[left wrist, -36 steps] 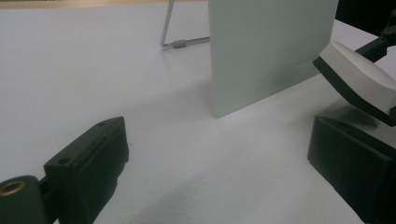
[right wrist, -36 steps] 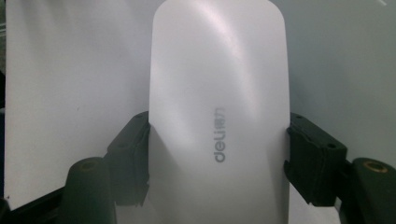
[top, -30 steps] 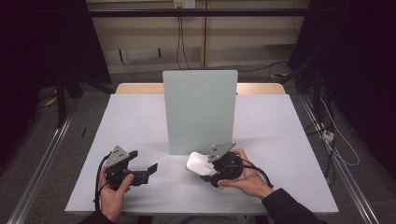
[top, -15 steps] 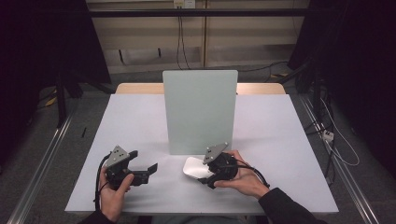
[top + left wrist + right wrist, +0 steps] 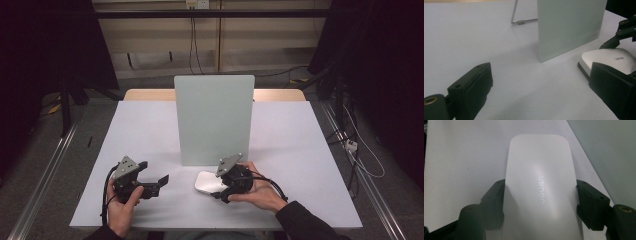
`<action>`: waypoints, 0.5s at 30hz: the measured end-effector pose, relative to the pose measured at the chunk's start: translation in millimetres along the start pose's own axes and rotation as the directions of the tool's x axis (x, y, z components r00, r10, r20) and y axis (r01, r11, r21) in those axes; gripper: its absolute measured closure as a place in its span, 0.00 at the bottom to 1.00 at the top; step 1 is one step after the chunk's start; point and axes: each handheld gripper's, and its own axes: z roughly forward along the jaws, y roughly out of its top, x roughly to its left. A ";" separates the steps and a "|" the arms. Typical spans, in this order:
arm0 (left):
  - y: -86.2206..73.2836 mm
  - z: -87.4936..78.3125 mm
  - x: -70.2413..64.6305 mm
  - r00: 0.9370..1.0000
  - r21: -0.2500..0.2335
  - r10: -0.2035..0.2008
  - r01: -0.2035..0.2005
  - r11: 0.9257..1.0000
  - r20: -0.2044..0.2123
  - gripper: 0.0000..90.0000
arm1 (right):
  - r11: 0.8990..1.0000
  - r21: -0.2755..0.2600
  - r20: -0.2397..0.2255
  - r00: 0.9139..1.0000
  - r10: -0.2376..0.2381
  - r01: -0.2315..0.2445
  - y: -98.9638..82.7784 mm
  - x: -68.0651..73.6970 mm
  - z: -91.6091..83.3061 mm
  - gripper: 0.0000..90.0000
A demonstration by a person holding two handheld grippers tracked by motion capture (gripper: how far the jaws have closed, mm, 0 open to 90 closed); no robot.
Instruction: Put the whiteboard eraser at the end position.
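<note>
A flat white computer mouse (image 5: 206, 182) lies low over the white table (image 5: 300, 150), just in front of an upright pale green panel (image 5: 214, 120). My right gripper (image 5: 221, 188) is shut on the mouse's rear. In the right gripper view both black pads press the sides of the mouse (image 5: 539, 162) around my right gripper (image 5: 540, 200). My left gripper (image 5: 157, 184) is held to the left of the mouse, open and holding nothing. In the left gripper view its jaws stand wide apart around my left gripper (image 5: 541, 85), with the mouse (image 5: 609, 58) beyond the right jaw.
The panel (image 5: 569, 25) stands mid-table on a wire stand (image 5: 516, 17) and blocks the space behind it. Cables trail from both grippers toward the person. Dark floor and metal rails (image 5: 45, 170) flank the table.
The right gripper has brought the mouse down and slightly toward the person, from raised and tilted to nearly flat at the table. The left gripper has stayed put.
</note>
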 end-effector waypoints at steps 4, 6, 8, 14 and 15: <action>-0.7 0.5 1.3 1.000 0.005 -0.007 0.007 1.000 -0.001 0.06 | 1.000 0.001 -0.010 1.000 0.030 -0.030 -0.4 -2.1 0.5 0.34; -0.5 0.5 1.7 1.000 0.006 -0.003 0.003 1.000 -0.002 0.06 | 0.999 0.000 -0.014 0.999 0.042 -0.042 -0.8 -2.7 0.6 0.34; -0.4 0.6 1.3 1.000 0.008 -0.001 0.001 1.000 -0.002 0.06 | 0.999 -0.003 -0.011 0.999 0.052 -0.052 -1.0 -2.7 0.7 0.33; -0.8 0.0 1.9 1.000 0.005 -0.002 0.002 1.000 0.000 0.06 | 0.997 -0.017 0.003 0.997 0.080 -0.080 -1.4 -3.5 1.7 0.23; -0.9 -0.1 1.7 1.000 0.005 -0.003 0.003 1.000 0.001 0.06 | 0.996 -0.022 0.005 0.997 0.082 -0.082 -1.5 -3.7 1.3 0.22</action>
